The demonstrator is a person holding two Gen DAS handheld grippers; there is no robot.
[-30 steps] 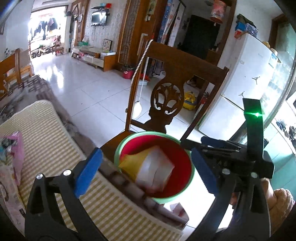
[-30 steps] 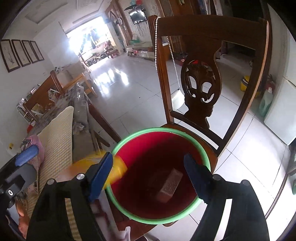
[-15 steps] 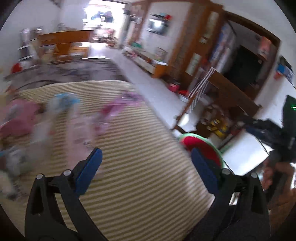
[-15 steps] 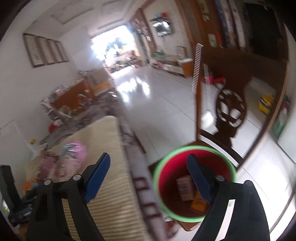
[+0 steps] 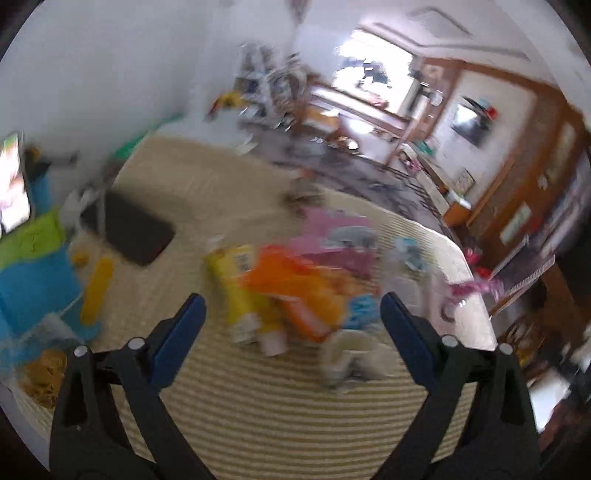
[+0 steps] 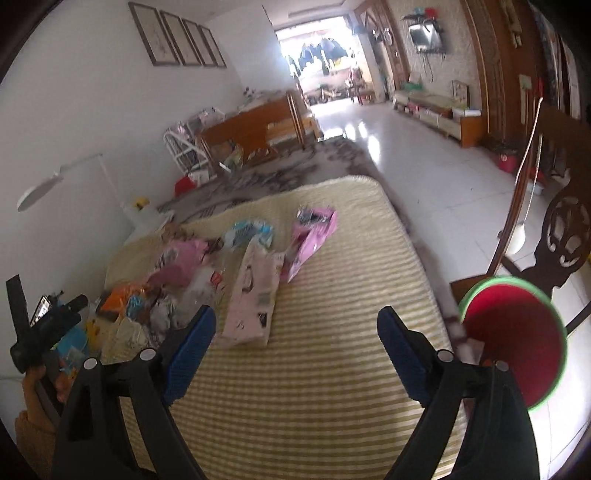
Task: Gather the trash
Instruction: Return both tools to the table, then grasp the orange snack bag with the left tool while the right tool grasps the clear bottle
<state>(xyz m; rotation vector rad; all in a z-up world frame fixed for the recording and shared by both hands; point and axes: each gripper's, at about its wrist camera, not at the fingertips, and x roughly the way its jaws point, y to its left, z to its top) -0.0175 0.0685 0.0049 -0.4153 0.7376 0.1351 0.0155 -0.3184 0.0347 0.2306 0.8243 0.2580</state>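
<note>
White walls (image 6: 92, 122) carry four framed pictures (image 6: 177, 37). Glossy white floor tiles (image 6: 436, 184) run to a bright doorway (image 6: 317, 70). A wooden bench (image 6: 251, 129) stands left, a low cabinet (image 6: 439, 110) and wall-mounted television (image 6: 424, 35) right, a carved wooden chair (image 6: 561, 221) nearest.

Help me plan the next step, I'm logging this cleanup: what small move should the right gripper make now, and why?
Probably ease the right gripper forward and down to the pale pink packet. Its jaws stand open and empty, the packet lies nearest on the striped mat, and the red basin waits close by on the right.
</note>
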